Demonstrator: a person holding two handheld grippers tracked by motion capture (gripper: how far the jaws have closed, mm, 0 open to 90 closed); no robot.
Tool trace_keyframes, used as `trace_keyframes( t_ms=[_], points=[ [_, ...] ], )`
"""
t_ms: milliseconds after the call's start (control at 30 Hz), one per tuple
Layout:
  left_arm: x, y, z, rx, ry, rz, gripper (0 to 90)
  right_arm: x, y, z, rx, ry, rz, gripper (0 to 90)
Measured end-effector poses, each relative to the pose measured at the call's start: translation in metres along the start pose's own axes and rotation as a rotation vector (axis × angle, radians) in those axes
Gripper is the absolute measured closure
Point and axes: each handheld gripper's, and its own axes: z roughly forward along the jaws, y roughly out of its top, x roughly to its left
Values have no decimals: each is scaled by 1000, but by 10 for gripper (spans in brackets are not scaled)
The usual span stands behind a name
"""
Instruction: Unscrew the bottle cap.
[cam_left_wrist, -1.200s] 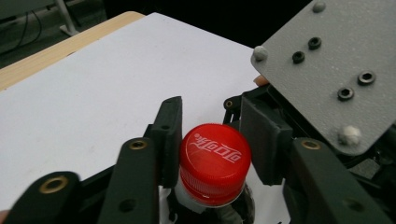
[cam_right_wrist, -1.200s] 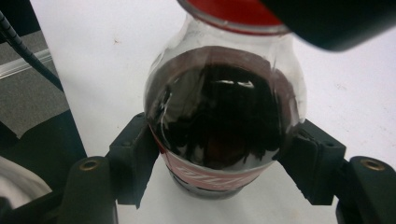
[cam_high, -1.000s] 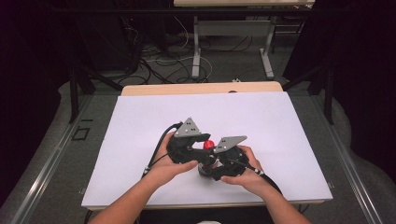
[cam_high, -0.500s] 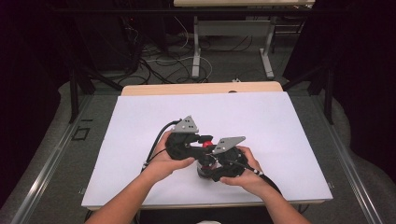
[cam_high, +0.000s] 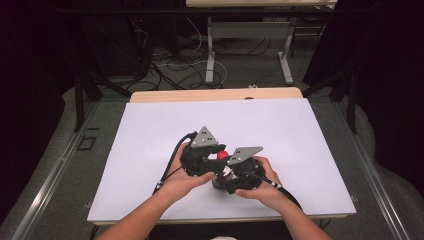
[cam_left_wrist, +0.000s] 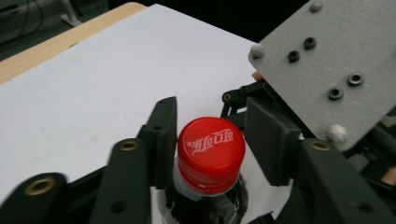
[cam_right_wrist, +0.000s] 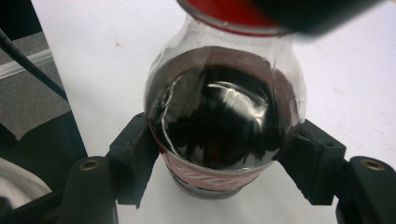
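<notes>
Left gripper view has the left gripper (cam_left_wrist: 210, 140) straddling the red cap (cam_left_wrist: 211, 154) of a cola bottle (cam_left_wrist: 205, 205). One pad sits right against the cap's side, the other stands off with a visible gap, so it's spread a little, not pinching. Those jaws have just been opening with the cap between them. Right gripper (cam_right_wrist: 219, 158) is clamped on the bottle's dark body (cam_right_wrist: 219, 121), jaws squeezed in on both sides just above the label. From the high view the bottle stands near the tabletop's (cam_high: 150, 130) front edge, about midway along it, wedged between both hands.

What could go wrong, I'd guess:
- If the left one closes off-centre it grabs the cap on one edge and slips round instead of turning it.
- The body is smooth and round, so a hard twist up top could spin the bottle inside the right grip.
- Squeezing the body harder might push fizz out once the seal breaks.
- It's close to the front edge, so a tip could send it off.
</notes>
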Motion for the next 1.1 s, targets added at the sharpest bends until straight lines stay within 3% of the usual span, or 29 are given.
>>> trace_keyframes(
  t_ms=[200, 333, 433, 467, 567, 633, 867, 900, 1100],
  points=[
    [8, -2, -9, -6, -28, 13, 516, -1, 0, -1, 1, 8, -5, 317],
    [13, -4, -8, -11, -71, 23, 527, 1, 0, -1, -7, 9, -8, 317],
    [19, -4, -4, -11, -113, 6, 520, 2, 1, 0, -2, 23, -13, 317],
    [20, -5, -2, -19, -120, -12, 520, 2, 1, 0, -4, 25, -15, 317],
    [20, -4, 1, -16, -134, -14, 568, 2, 1, 1, -2, 21, -12, 317],
    [15, -4, 3, -30, -97, -5, 605, 1, 0, 1, -1, 12, -6, 317],
    [1, -2, 3, -39, 29, 22, 613, -1, 0, 1, 5, -4, 7, 318],
    [0, -1, 0, -23, 25, 23, 613, 0, 0, 2, 9, -8, 13, 318],
    [-1, 1, 0, -32, 50, 11, 613, -2, -2, 3, 13, -10, 16, 318]
  ],
)
